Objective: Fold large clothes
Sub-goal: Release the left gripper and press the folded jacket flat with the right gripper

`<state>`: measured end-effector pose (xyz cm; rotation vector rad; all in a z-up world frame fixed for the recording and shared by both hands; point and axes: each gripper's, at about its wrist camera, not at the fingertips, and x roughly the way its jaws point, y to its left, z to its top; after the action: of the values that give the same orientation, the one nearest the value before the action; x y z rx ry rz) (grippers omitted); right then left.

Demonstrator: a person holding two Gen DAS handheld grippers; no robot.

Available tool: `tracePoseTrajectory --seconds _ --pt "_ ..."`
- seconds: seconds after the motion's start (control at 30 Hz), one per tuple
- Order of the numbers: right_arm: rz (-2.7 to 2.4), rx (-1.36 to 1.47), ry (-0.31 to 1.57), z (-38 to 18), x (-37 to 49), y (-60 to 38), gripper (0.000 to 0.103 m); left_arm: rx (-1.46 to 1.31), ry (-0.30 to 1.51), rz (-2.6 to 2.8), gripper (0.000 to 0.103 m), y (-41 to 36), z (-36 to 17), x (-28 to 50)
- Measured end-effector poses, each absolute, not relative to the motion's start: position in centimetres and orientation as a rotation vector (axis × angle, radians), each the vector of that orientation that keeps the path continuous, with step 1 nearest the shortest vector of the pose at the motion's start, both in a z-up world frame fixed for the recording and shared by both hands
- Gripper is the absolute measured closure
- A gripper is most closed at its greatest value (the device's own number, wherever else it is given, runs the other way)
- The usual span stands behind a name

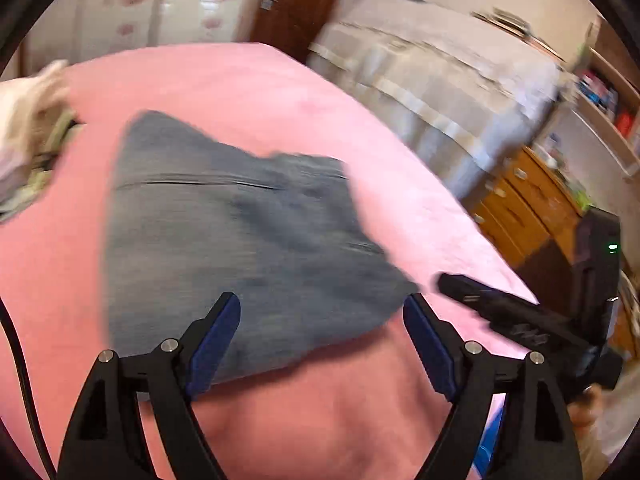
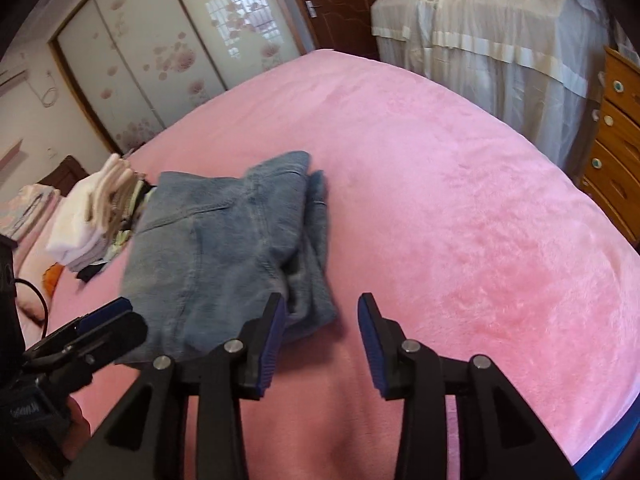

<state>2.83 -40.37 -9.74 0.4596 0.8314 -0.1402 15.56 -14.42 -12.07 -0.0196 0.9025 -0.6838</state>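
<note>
Folded jeans (image 2: 228,252) just ahead of both hand-held grippers (image 1: 322,344) (image 2: 322,344); jaws wide, empty.

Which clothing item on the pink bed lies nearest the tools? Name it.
The folded blue denim jeans, directly ahead of both tools; the white-and-beige stack of folded clothes sits farther back.

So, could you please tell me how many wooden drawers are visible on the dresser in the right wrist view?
3: a top drawer, a middle drawer and a lower drawer, stacked at the right edge; more may be cut off.
</note>
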Motion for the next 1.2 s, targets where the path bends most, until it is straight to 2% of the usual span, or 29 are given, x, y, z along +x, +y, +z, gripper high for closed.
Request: tracePoseTrajectory --seconds 0.07,0.1,0.33,0.37,0.4,0.47,0.5,0.6,0.83,0.93,1.0,1.2 --pt "-0.102 0.457 0.85 -9.3 3.7 -40.0 0.047 -0.005 0.896 -0.571 0.02 -11.6 -12.2 16.5" --pt "-0.085 0.451 0.859 -9.3 4.4 -39.8 0.045 0.001 0.905 -0.517 0.02 -10.6 -12.5 17.2" --pt "-0.031 0.414 0.992 -12.6 9.1 -38.9 0.046 -0.021 1.026 -0.318 0.02 -5.1 -16.6 22.7" --pt "-0.012 0.399 1.01 -13.2 9.7 -38.5 0.053 -0.03 1.04 -0.328 0.02 -4.9 -17.2 23.1" --pt "-0.004 0.381 1.034 -13.8 10.2 -38.1 0.068 -0.05 1.051 -0.336 0.02 -4.8 -17.5 23.3" --pt "-0.002 0.348 1.053 -14.4 10.7 -37.8 0.085 -0.069 1.051 -0.346 0.02 -5.0 -17.7 23.5" --pt "-0.003 0.326 1.04 -14.2 10.5 -37.7 0.089 -0.06 1.053 -0.346 0.02 -5.3 -17.6 23.6" --pt "-0.027 0.315 0.967 -12.3 8.9 -37.9 0.091 -0.029 1.041 -0.366 0.02 -6.7 -17.1 23.1" --pt "-0.095 0.302 1.047 -16.0 9.1 -38.1 0.089 0.023 1.066 -0.383 0.021 -9.1 -19.3 23.0" --pt "-0.095 0.307 1.007 -13.2 8.7 -38.3 0.08 0.053 1.043 -0.398 0.021 -9.0 -17.7 22.8" --pt "-0.097 0.297 0.937 -11.0 8.4 -39.0 0.061 0.088 1.004 -0.433 0.021 -9.0 -16.0 22.8" --pt "-0.081 0.256 0.881 -8.5 13.7 -39.4 0.06 0.105 0.946 -0.471 0.021 -10.6 -11.9 27.1"
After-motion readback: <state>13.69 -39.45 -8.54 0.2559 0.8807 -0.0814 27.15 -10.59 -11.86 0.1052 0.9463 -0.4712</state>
